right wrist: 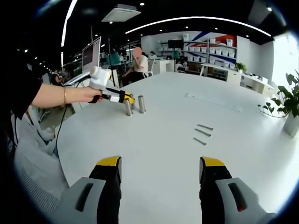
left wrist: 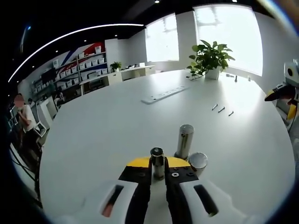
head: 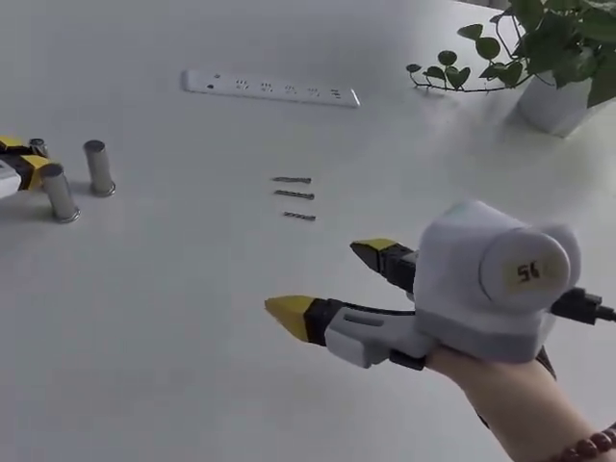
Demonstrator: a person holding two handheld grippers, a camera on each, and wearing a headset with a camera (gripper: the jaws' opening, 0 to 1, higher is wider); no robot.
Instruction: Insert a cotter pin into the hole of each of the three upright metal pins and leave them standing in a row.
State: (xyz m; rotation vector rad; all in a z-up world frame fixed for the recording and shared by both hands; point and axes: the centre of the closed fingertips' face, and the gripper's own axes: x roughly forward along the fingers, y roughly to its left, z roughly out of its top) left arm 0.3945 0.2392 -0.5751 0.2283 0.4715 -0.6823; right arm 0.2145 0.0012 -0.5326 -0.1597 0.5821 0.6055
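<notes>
Metal pins (left wrist: 184, 140), smooth steel cylinders, stand upright near the left edge of the white table (head: 192, 327). The left gripper (left wrist: 158, 167) has its yellow-tipped jaws clamped on one, and the other two stand just beside it. The right gripper (head: 320, 281) hovers near the front edge, jaws wide apart. Beyond it, mid-table, three thin grey cotter pins (head: 293, 197) lie parallel in a column. Farther off lie a flat white power strip (head: 271, 88) and a leafy potted plant (head: 553, 58) at the far right.
</notes>
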